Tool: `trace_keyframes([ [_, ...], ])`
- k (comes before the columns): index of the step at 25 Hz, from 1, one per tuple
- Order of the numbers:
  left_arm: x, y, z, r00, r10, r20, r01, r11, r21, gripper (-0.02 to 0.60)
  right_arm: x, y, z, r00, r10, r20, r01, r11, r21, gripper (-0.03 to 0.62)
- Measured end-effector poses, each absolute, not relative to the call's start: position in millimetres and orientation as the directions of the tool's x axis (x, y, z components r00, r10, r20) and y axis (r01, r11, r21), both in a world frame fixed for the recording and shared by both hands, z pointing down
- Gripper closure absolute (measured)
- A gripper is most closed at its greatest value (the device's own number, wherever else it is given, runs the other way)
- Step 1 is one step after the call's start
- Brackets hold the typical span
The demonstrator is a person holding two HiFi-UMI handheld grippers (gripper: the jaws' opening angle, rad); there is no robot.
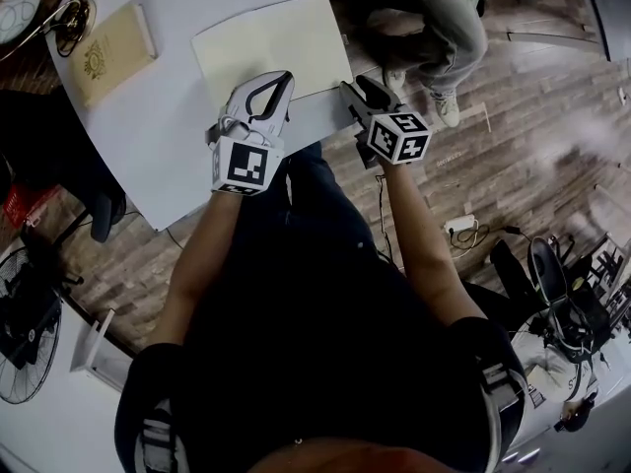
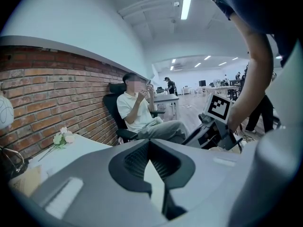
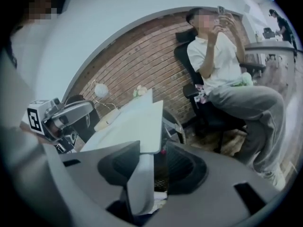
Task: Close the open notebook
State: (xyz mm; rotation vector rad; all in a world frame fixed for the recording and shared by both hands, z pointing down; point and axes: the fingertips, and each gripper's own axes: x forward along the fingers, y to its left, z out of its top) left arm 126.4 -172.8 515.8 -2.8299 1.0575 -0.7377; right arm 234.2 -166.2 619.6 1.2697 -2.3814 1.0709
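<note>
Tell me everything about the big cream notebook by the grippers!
The notebook is a plain cream rectangle, papery-looking, with no print showing. It lies flat and a bit askew on the white table, near its edge. Only one smooth face shows, no fold. The left gripper reaches over its near edge; the right gripper, jaws apart, sits by its near right corner.

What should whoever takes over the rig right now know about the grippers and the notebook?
Left gripper: jaws look together, resting on the notebook's near edge.
Right gripper: open at its near right corner; a pale edge, likely the notebook's, stands between the jaws unpinched.
Notebook lies flat on the table, apparently closed.
To do: confirm closure, withdraw both.
</note>
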Motion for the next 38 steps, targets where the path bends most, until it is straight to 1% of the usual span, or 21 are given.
trace_keyframes([
  [7,121.7,-183.3,512.3,0.64,-0.647,0.415,-0.632,-0.75,-0.195,0.575,234.2,-170.7,630.1,-0.673,-0.575,0.466,-0.696,0.277,-0.663,0.456],
  [12,117.9,-185.6,512.6,0.633,-0.653,0.417,-0.638,-0.744,-0.196,0.575,232.8,-171.5,631.3,-0.701,-0.557,0.446,-0.654,0.252,-0.713,0.456],
  [15,114.9,-185.2,512.7,0.627,-0.656,0.42,-0.644,-0.74,-0.195,0.575,232.4,-172.0,629.6,-0.697,-0.558,0.45,-0.659,0.252,-0.709,0.48],
  [28,100.9,-182.9,501.7,0.632,-0.672,0.386,-0.66,-0.728,-0.188,0.575,235.8,-173.7,603.2,-0.622,-0.62,0.478,-0.712,0.193,-0.675,0.523],
  [38,80.8,-180.0,470.0,0.631,-0.701,0.332,-0.67,-0.709,-0.222,0.575,232.7,-171.9,571.0,-0.558,-0.668,0.492,-0.761,0.176,-0.625,0.546],
])
